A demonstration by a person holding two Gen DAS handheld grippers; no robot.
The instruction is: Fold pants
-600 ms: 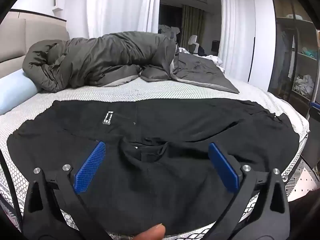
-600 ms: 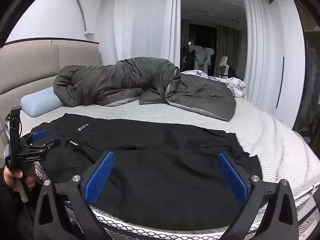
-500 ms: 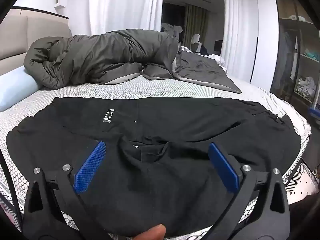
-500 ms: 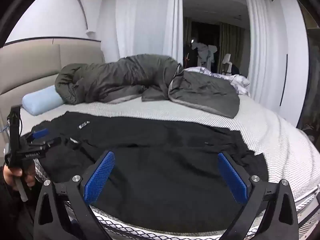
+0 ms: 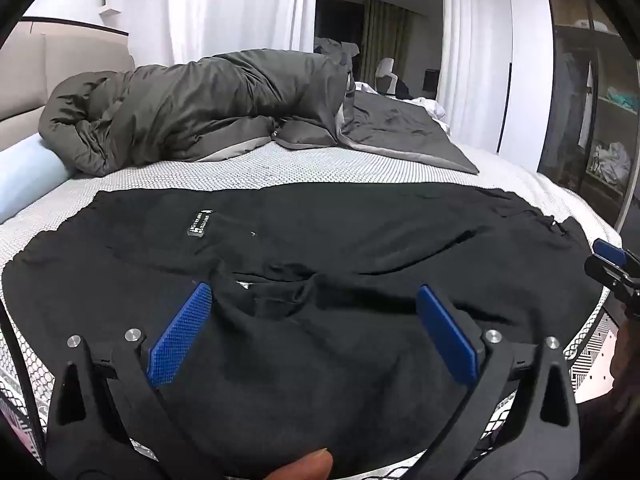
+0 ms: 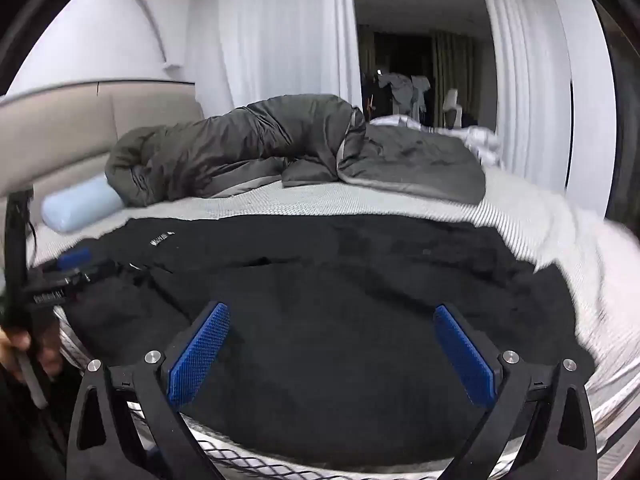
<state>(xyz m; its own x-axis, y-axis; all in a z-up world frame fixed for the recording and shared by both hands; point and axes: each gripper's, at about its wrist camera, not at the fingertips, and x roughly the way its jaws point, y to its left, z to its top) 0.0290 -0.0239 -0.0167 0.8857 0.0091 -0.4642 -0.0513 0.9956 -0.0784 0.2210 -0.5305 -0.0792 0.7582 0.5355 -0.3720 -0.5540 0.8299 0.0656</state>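
Black pants (image 5: 320, 248) lie spread flat across the near part of the bed, waist end with a small label (image 5: 199, 223) to the left. In the right wrist view the pants (image 6: 340, 300) fill the lower middle. My left gripper (image 5: 314, 296) hovers open over the crumpled crotch area, nothing between its blue pads. My right gripper (image 6: 332, 314) stands open above the leg part, also with nothing between its pads. The right gripper's tip (image 5: 612, 260) shows at the right edge of the left wrist view; the left gripper (image 6: 68, 268) shows at the left of the right wrist view, held by a hand.
A grey duvet (image 5: 208, 108) is bunched along the far side of the bed, with a light blue bolster (image 5: 28, 172) at the left by the headboard. The white mattress (image 5: 280, 168) edge runs just below the pants. A wardrobe (image 5: 592, 100) stands at the right.
Both grippers have come closer to the bed and lower over the pants. The right wrist view has swung a little and is blurred. Both pairs of jaws stay wide.
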